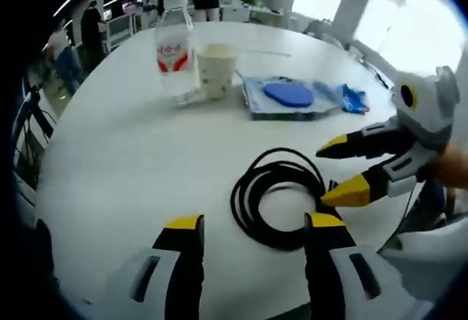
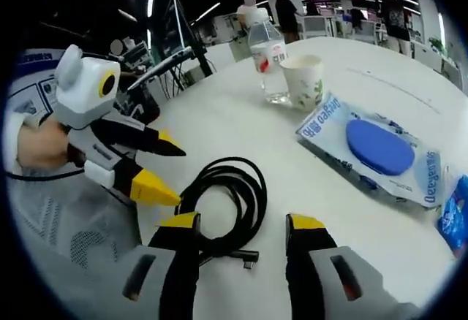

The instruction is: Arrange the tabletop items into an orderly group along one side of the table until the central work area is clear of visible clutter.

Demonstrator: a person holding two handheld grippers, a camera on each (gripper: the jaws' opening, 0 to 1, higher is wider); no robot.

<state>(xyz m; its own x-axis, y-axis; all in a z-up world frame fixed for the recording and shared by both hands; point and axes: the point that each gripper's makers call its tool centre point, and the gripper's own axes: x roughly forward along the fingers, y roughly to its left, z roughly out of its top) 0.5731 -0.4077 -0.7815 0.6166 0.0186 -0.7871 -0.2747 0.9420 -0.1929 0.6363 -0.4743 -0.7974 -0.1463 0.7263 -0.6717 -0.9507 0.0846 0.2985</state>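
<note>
Left gripper [image 1: 252,223]: jaws apart, coiled black cable [image 1: 276,196] just ahead | right gripper [image 2: 234,223]: jaws apart over coil | advice: grasp several loops together.

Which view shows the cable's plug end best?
The right gripper view: the black coiled cable lies whole between the jaws, its plug end plainly visible. In the left gripper view the cable shows as a coil, partly covered by the hand-held gripper jaws.

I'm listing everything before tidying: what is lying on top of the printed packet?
A blue oval pad lies on the printed packet. Whatever print sits beneath the pad is covered.
</note>
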